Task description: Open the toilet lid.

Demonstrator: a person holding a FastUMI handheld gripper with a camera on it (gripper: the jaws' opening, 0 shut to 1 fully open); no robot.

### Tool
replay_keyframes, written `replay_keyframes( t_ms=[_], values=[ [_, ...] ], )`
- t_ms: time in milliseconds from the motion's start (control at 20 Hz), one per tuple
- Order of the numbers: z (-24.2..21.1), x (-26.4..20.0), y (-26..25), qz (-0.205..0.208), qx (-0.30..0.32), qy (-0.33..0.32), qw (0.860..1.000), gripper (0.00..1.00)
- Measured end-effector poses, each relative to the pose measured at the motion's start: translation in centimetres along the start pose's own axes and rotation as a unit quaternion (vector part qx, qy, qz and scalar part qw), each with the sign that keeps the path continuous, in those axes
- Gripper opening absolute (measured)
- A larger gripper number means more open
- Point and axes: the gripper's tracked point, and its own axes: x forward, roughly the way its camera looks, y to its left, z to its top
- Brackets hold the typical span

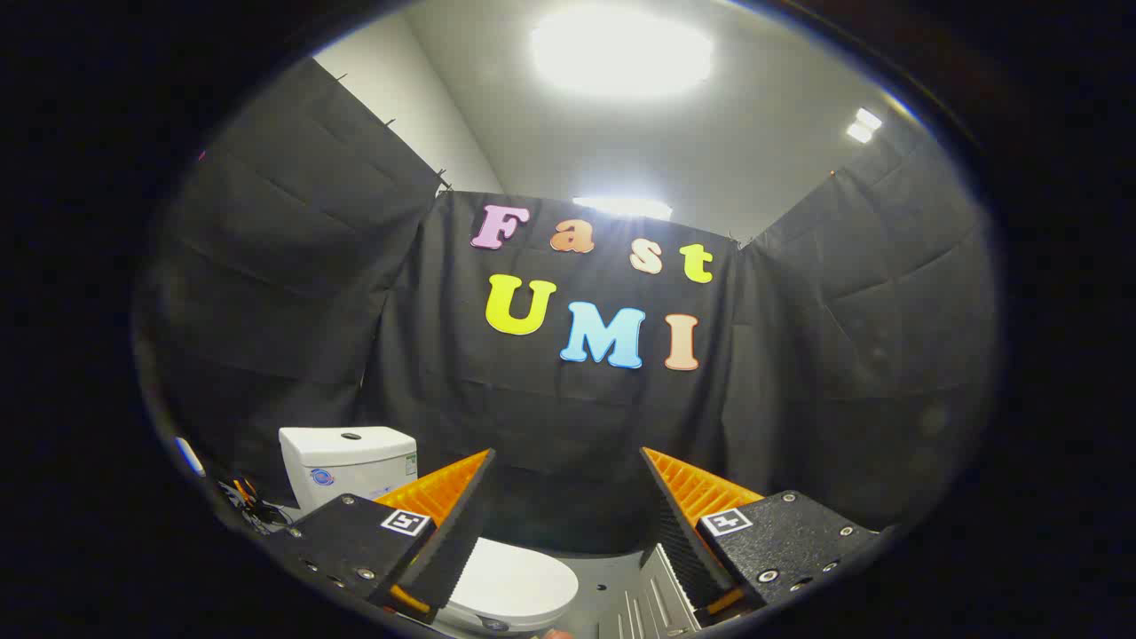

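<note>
Item: your gripper (568, 497), fingers spread wide, nothing between them. Toilet lid (515, 586): down, closed, low at seven o'clock past the left finger; tank (348, 461) behind it at nine. Step: approach. Next: you dip toward the lid's front edge.

Open air ahead of the fingers, toilet low beside them

The gripper (568, 497) is spread wide with nothing between its fingers. The closed lid (515, 586) lies just below and ahead of them, its top bare. The tank (346, 461) rises behind the lid; cables (248, 506) clutter the floor beside the tank.
</note>
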Motion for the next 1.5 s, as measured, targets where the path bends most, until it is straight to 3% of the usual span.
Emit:
replay_keyframes(
  t_ms=[850, 1250, 1500],
  values=[
    [-7.0, 0.7, -2.0, -0.028, 0.018, 0.082, 0.996, 0.95],
    [-10.4, 2.3, 0.3, 0.009, 0.086, 0.099, 0.991, 0.95],
    [-15.7, 2.9, 1.1, 0.014, 0.078, 0.133, 0.988, 0.95]
  ],
)
